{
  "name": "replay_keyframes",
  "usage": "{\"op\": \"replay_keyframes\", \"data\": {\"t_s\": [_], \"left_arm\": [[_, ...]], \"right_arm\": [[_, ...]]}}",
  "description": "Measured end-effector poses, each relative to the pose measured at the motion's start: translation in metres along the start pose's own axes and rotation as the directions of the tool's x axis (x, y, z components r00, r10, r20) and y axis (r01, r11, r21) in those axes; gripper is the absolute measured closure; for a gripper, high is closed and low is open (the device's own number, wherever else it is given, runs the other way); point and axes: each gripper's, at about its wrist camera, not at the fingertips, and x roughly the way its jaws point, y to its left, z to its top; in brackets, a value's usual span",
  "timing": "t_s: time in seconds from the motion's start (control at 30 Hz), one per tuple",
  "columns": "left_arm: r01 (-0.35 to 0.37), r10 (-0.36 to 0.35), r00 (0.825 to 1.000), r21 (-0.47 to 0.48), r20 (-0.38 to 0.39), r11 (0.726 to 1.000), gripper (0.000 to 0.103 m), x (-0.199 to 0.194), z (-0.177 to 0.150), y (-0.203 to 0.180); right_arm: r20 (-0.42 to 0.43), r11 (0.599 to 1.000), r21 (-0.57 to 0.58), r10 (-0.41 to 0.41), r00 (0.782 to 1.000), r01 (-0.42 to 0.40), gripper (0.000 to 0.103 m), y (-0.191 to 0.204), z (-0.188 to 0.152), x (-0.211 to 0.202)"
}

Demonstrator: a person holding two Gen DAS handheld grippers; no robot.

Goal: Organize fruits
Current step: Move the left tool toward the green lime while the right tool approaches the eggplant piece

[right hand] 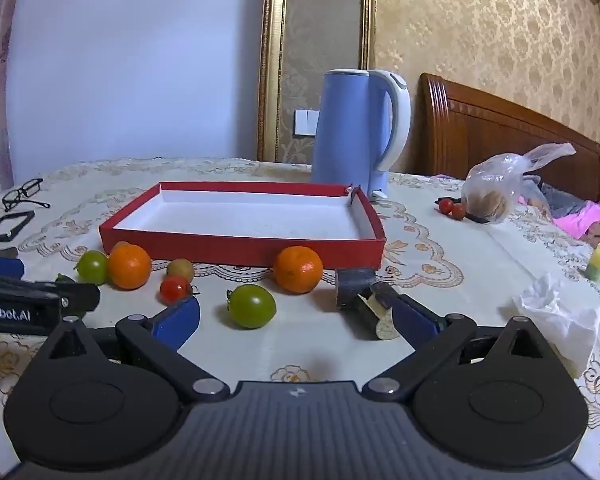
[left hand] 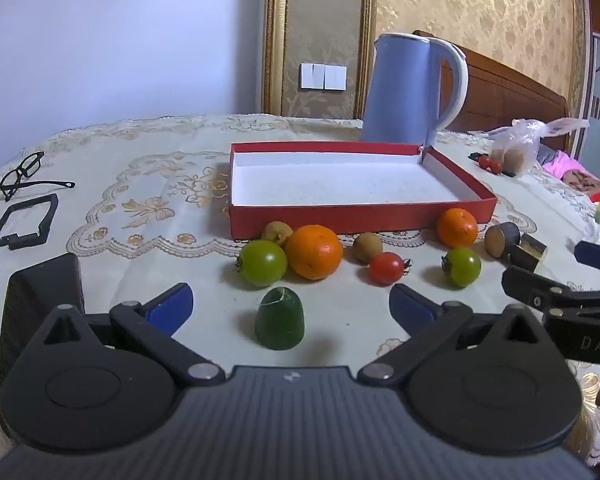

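A red box with a white inside stands empty on the table; it also shows in the right wrist view. In front of it lie two oranges, two green tomatoes, a red tomato, two small brown fruits and a dark green piece. My left gripper is open, its fingers on either side of the green piece. My right gripper is open and empty, just behind a green tomato.
A blue kettle stands behind the box. Glasses and a black frame lie at the left. A plastic bag with two small red tomatoes, a crumpled tissue and dark cylinders lie at the right.
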Motion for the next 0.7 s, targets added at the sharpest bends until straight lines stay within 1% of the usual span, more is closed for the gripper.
{"op": "replay_keyframes", "data": {"t_s": [0.17,0.33,0.43,0.5,0.63,0.67,0.7], "left_arm": [[0.003,-0.005,1.0,-0.046,-0.026,0.999,0.0,0.008,-0.001,0.007],[-0.016,0.015,1.0,-0.068,-0.014,0.998,0.0,0.011,-0.002,0.007],[-0.013,0.012,0.999,-0.019,-0.038,1.0,0.0,0.014,-0.002,0.002],[-0.021,0.022,0.999,0.025,-0.04,0.999,0.0,0.014,-0.004,-0.005],[-0.036,0.038,0.999,0.054,-0.033,0.998,0.001,0.016,-0.006,-0.009],[-0.037,0.039,0.999,0.054,-0.035,0.998,0.004,0.016,-0.005,-0.009],[-0.033,0.035,0.999,0.052,-0.038,0.998,0.011,0.017,-0.005,-0.008]], "right_arm": [[0.011,0.999,0.035,-0.003,1.0,0.002,0.0,-0.007,-0.003,0.001],[0.031,1.0,0.028,0.004,0.999,-0.005,0.0,-0.007,-0.003,-0.002],[0.029,1.0,0.022,0.02,0.999,-0.021,0.0,-0.007,-0.003,-0.001],[0.022,0.999,0.024,0.031,0.999,-0.031,0.0,-0.008,-0.003,0.0],[0.022,0.999,0.032,0.039,0.999,-0.04,0.0,-0.01,-0.004,-0.001],[0.023,0.999,0.035,0.04,0.999,-0.041,0.0,-0.011,-0.004,-0.001],[0.025,0.998,0.038,0.042,0.999,-0.043,0.0,-0.011,-0.004,-0.001]]}}
